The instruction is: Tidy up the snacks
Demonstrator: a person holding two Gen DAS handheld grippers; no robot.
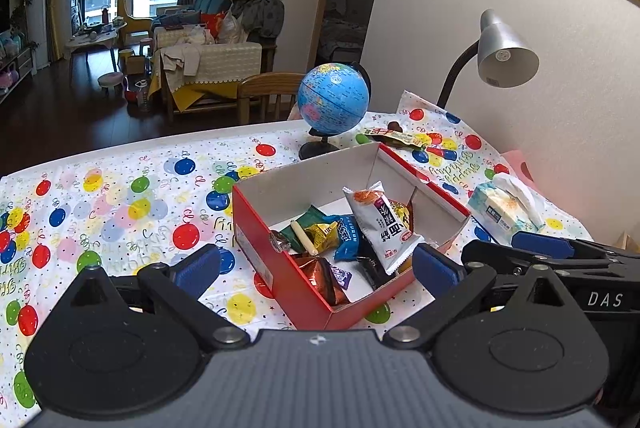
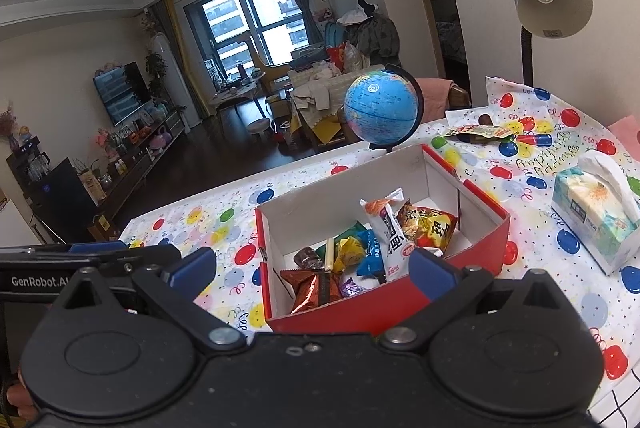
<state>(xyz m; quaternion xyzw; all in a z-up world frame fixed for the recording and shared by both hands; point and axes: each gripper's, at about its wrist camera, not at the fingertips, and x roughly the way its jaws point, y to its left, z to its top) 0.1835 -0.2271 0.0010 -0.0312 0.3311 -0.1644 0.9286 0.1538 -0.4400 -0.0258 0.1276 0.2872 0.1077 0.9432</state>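
Observation:
A red cardboard box (image 1: 280, 268) with a white inside stands on the balloon-print tablecloth; it also shows in the right wrist view (image 2: 472, 264). It holds several wrapped snacks, among them a white packet (image 1: 384, 224) (image 2: 390, 236), a blue one (image 1: 348, 234), an orange-brown one (image 2: 312, 288) and a yellow-red one (image 2: 430, 226). One loose snack wrapper (image 1: 394, 137) (image 2: 478, 132) lies beyond the box near the globe. My left gripper (image 1: 316, 264) is open and empty, held above the box's near side. My right gripper (image 2: 312, 270) is open and empty, also above the box's near side.
A blue globe (image 1: 333, 98) (image 2: 382, 106) stands just behind the box. A tissue pack (image 1: 506, 210) (image 2: 596, 212) lies to the right of the box. A silver desk lamp (image 1: 502, 52) (image 2: 550, 0) rises at the back right by the wall. A wooden chair (image 1: 266, 92) stands beyond the table's far edge.

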